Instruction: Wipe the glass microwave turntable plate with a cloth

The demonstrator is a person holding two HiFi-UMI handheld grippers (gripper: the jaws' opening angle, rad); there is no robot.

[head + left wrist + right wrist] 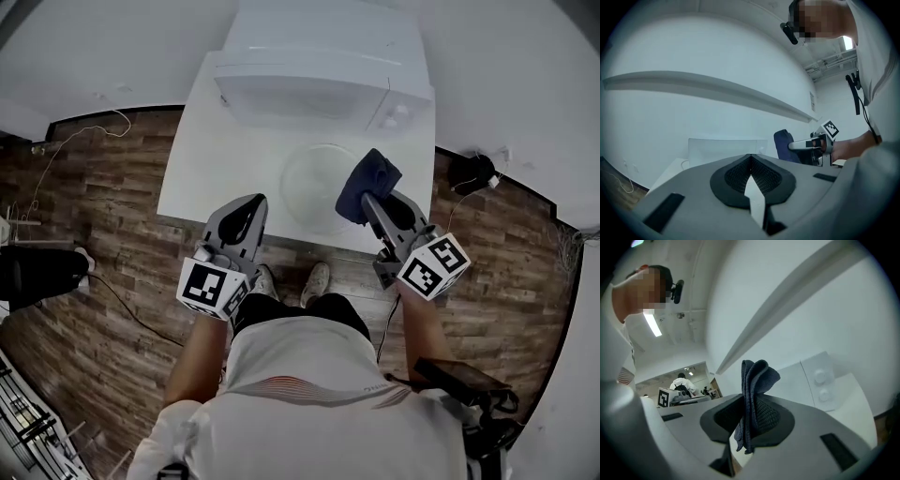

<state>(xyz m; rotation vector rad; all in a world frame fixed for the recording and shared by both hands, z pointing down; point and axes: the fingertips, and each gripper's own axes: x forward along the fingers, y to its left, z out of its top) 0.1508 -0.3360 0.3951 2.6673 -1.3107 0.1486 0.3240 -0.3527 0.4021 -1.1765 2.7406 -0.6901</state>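
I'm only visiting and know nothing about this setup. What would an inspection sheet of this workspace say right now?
Surface: white table.
Job's things: the glass turntable plate lies flat on the table in front of the white microwave. The dark blue cloth is at the plate's right edge; contact unclear.
Clutter: nothing seen on the table.
Grippers: the right gripper is shut on the cloth. The left gripper is shut and empty, near the table's front edge.
Cables: a thin cable and a dark cable lie on the floor at the left.
Surroundings: wood floor, white walls, and a black object on the floor at the right.
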